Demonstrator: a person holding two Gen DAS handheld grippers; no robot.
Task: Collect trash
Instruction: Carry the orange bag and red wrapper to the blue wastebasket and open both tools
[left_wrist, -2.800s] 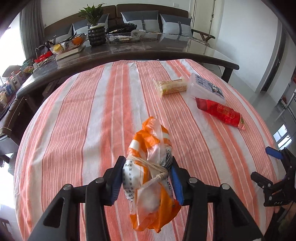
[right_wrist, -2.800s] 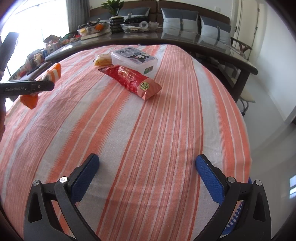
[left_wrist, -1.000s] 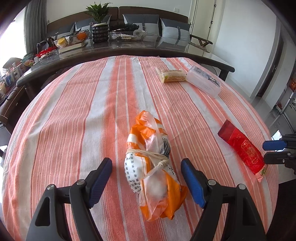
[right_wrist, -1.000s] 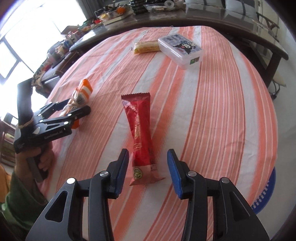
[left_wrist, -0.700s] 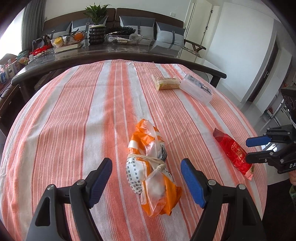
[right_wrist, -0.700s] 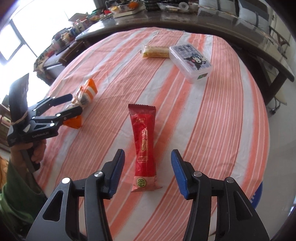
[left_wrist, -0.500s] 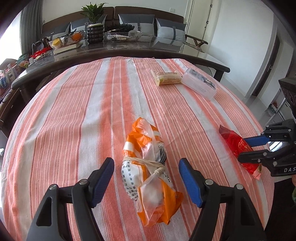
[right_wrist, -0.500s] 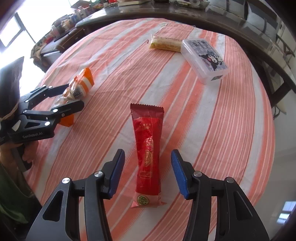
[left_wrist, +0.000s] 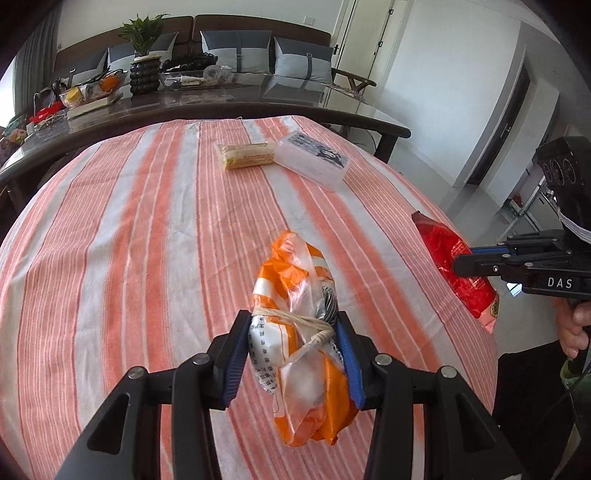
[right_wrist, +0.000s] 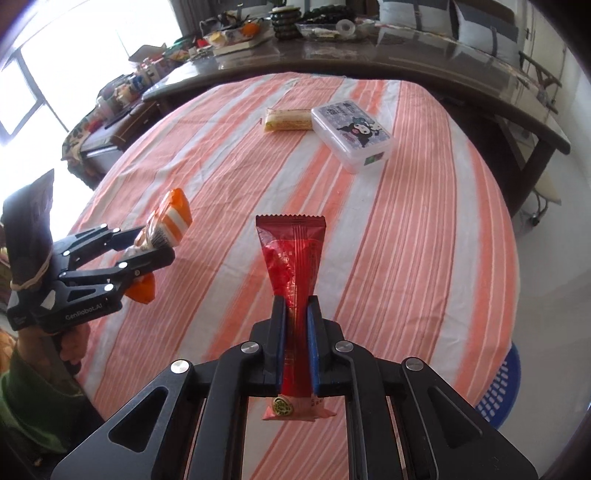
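red wrapper (right_wrist: 291, 266): pinched near its lower end by right claw (right_wrist: 295, 332), jaws just closed on it; rest sticks out over striped worktop (right_wrist: 424, 240).
orange bag (left_wrist: 295, 332): left claw (left_wrist: 293, 354) clamped on tied middle, jaws just closed.
yellow pack (left_wrist: 247, 155) + plastic box (left_wrist: 314, 160): far side, touching.
risk: thin foil cd slip w/ quick swing; loose bag film cd slide from pads.
blue basket (right_wrist: 498, 387): by worktop edge, prob. drop spot.

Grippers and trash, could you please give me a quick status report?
Left gripper just closed on the orange plastic bag. Right gripper just closed on the red snack wrapper. Nothing in the way.
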